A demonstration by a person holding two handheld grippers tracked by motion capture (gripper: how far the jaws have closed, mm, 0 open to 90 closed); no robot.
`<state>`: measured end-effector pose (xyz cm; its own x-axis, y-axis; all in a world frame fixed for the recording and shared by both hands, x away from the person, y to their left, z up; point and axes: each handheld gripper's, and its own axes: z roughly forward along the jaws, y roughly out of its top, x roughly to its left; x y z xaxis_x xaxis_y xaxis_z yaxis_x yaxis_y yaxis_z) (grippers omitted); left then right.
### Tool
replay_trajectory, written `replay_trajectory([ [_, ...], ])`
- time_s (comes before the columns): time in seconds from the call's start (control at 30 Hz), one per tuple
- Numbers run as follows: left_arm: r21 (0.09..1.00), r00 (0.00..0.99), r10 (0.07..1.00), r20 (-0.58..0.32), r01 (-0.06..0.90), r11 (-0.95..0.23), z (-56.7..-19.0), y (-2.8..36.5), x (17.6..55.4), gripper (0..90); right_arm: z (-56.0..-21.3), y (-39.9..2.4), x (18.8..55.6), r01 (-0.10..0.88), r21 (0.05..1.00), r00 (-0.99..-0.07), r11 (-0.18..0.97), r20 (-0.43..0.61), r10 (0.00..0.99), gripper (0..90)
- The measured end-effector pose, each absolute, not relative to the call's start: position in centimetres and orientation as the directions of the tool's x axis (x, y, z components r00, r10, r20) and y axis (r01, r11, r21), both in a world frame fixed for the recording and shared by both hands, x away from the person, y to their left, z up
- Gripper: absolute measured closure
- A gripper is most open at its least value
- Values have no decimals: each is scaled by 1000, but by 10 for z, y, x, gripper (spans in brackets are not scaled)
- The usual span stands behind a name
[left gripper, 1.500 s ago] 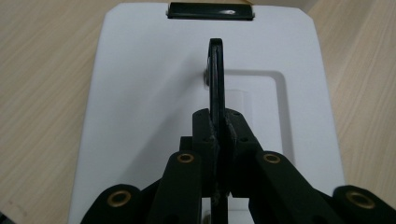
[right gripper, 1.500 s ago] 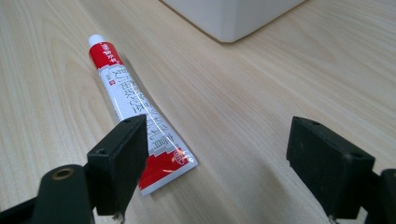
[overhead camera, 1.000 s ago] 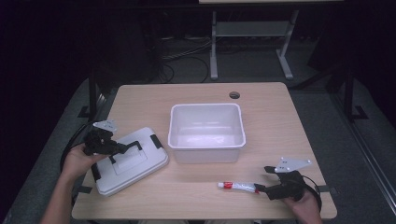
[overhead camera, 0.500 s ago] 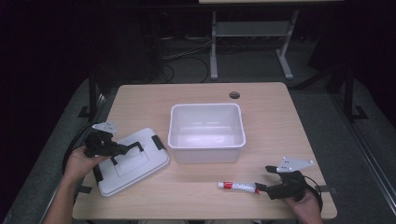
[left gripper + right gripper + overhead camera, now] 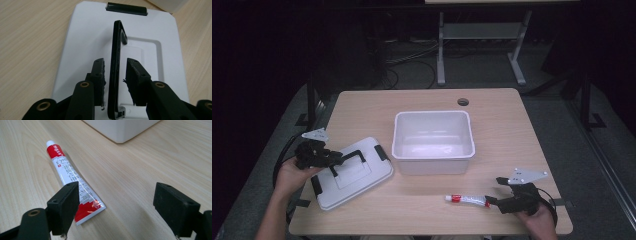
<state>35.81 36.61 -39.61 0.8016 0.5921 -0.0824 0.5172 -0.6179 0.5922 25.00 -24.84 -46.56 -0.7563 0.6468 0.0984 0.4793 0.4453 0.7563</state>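
the left gripper (image 5: 115, 75) has just been opening, jaws astride the lid (image 5: 82, 37) handle (image 5: 115, 62); right gripper (image 5: 120, 205) gapes beside a red-white tube (image 5: 72, 180), its small print unreadable, perhaps chinese.

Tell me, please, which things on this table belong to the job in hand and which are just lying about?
In the job:
- white lid with its black handle, between the left tongs, which have just been opening
- white tub
- red-and-white tube, beside the open right tongs

Lying about:
- cable hole in the table
- cables on the floor
- metal stand behind
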Motion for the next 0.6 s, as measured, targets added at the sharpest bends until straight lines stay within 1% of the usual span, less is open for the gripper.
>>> replay_trajectory([
  [0.27, 620, 794, 604, -71, 510, -596, -390, 371, 352, 650, -466, -248, 250, 481, 755, -756, 446, 99, 647, 206],
  [0.57, 655, 808, 587, -50, 470, -592, -378, 366, 338, 637, -463, -246, 250, 470, 752, -765, 461, 86, 638, 205],
  [0.6, 659, 811, 582, -58, 469, -588, -378, 365, 337, 628, -463, -245, 250, 472, 751, -765, 462, 88, 639, 204],
])
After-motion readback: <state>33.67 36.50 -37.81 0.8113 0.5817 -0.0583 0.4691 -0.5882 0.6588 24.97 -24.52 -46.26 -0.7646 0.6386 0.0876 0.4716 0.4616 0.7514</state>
